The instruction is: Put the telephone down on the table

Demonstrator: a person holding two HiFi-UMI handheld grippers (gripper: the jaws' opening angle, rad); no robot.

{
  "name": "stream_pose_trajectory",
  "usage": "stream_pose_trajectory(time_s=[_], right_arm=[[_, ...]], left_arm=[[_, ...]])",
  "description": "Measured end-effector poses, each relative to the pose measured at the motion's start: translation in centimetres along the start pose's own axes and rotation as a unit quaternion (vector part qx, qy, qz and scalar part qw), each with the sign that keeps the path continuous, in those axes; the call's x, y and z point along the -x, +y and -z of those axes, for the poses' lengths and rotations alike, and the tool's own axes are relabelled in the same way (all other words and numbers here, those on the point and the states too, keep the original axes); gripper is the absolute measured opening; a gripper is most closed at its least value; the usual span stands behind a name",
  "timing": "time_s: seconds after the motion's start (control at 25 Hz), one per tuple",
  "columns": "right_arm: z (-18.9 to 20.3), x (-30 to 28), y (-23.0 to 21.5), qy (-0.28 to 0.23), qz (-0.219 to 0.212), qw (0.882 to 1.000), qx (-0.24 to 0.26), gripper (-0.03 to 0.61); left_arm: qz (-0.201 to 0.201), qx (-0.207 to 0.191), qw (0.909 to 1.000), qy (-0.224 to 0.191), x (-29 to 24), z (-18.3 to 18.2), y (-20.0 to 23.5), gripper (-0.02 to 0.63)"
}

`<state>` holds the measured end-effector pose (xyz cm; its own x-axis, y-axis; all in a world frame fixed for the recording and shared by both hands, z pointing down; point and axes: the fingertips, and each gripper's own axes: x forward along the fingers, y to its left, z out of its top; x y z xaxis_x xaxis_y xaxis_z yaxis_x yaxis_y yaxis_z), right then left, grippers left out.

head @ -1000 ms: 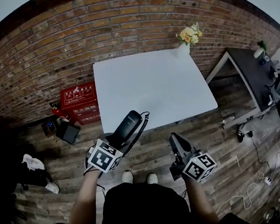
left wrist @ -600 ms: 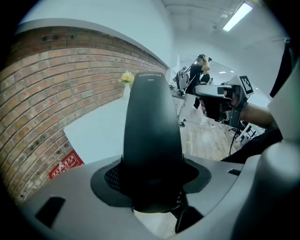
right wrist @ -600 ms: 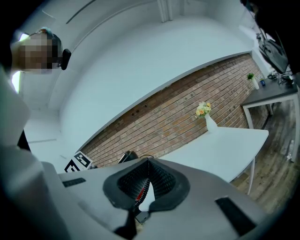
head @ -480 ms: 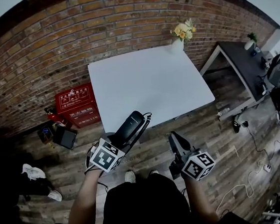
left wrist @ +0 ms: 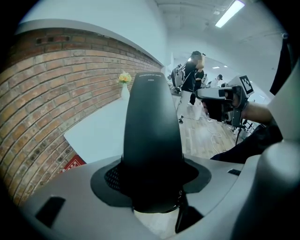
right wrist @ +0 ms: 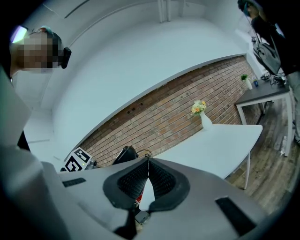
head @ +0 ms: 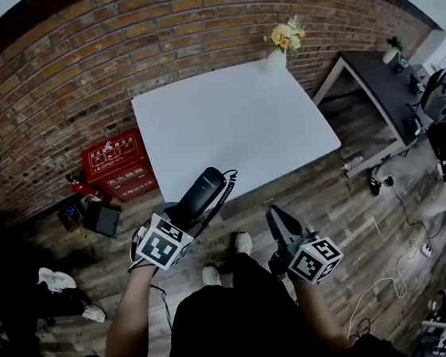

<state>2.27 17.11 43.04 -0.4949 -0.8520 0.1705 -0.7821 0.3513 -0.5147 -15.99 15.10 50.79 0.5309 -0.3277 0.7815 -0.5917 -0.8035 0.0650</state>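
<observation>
White desk (head: 241, 124) just ahead, left claw (head: 184, 216) clamping telephone (head: 202, 192) to carry it over, right claw (head: 279, 218) closed empty.

I count one black corded telephone handset (head: 202, 192), one white rectangular counter (head: 233, 124), one white vase of yellow flowers (head: 277, 55) at one o'clock, one red box (head: 117, 166) at nine o'clock, and two hand-held grippers: left (head: 188, 212), right (head: 279, 222).
</observation>
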Motion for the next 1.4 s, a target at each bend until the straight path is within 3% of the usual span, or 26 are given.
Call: stream_pose_trajectory(time_s=[0.36,0.68,1.0,1.4], right_arm=[[-1.9,-4.0,-3.5,0.015,-0.012,1.0,0.008,0.023],[-6.1,-8.1,-8.9,0.023,-0.036,0.999,0.006,0.021],[-8.6,-11.8,-13.7,0.049,-0.074,0.996,0.004,0.021],[-10.4,-16.0,-17.9,0.086,-0.115,0.99,0.011,0.023]], left_arm=[[0.004,0.0,0.9999,0.014,-3.4,-3.1,1.3,0.259],[-0.009,0.006,0.9999,0.0,-7.4,-9.0,3.8,0.259],[-0.023,0.031,0.9991,0.015,-11.3,-13.1,5.7,0.259],[-0.044,0.008,0.9981,0.043,-15.2,-17.2,9.2,0.259]])
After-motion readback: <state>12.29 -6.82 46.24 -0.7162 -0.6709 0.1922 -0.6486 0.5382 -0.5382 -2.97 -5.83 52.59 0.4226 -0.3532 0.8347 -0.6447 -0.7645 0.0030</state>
